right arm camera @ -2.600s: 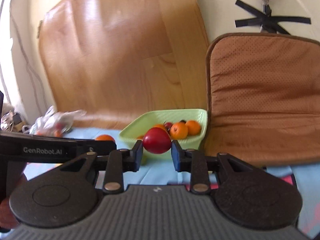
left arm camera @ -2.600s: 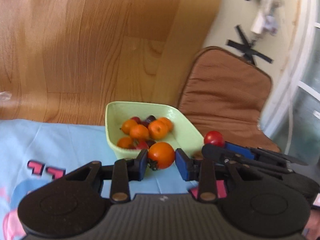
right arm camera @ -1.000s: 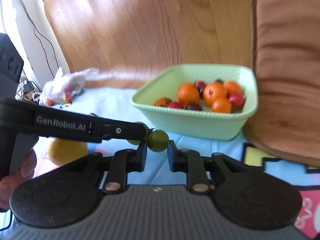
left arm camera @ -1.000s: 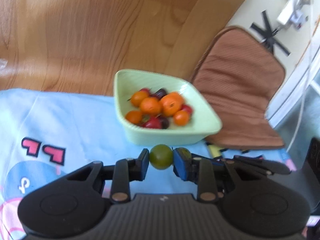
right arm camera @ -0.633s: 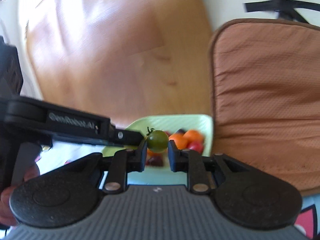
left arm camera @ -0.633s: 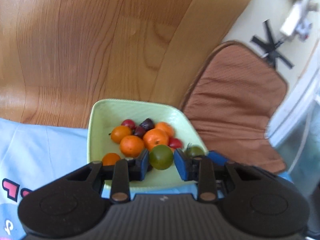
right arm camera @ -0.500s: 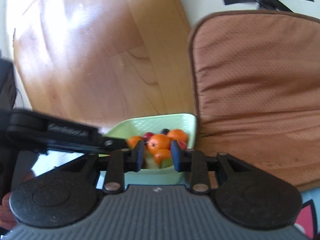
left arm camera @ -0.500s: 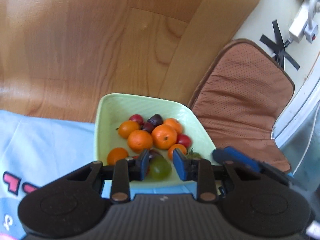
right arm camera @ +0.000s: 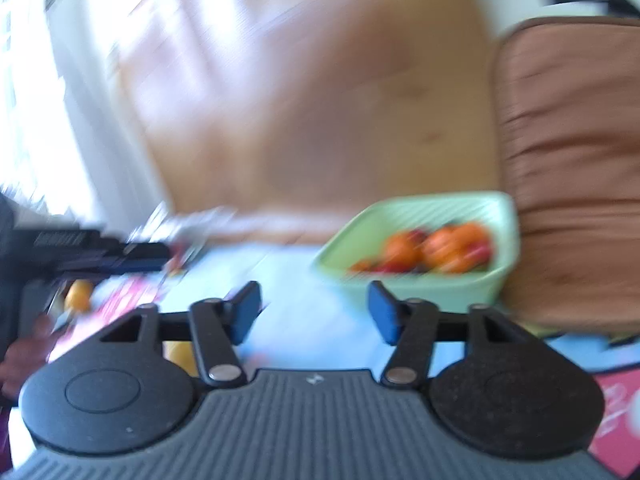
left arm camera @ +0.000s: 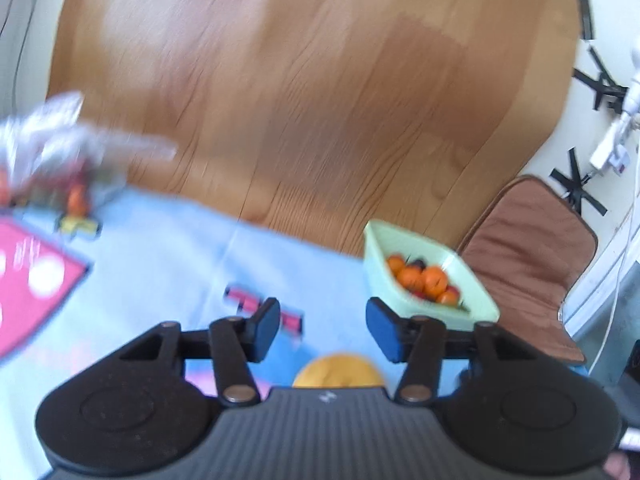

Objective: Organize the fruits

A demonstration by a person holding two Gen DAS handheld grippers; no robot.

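A pale green bowl (left arm camera: 472, 306) holds several orange, red and dark small fruits (left arm camera: 424, 278); it also shows in the right wrist view (right arm camera: 500, 280). My left gripper (left arm camera: 322, 334) is open and empty, to the left of the bowl and above a yellow-orange fruit (left arm camera: 338, 372) on the blue cloth. My right gripper (right arm camera: 314, 312) is open and empty, in front of the bowl's left side. The left gripper's arm (right arm camera: 100, 254) shows at the left of the right wrist view, with an orange fruit (right arm camera: 78, 294) below it. Both views are blurred.
A clear plastic bag (left arm camera: 52, 160) with small fruits lies at the far left on the blue patterned cloth (left arm camera: 168, 256). A brown cushion (left arm camera: 528, 264) stands right of the bowl. A wooden board (left arm camera: 312, 100) rises behind.
Both grippers held green tomatoes over the bowl, released them into it, then opened wide and pulled back left, away from the bowl.
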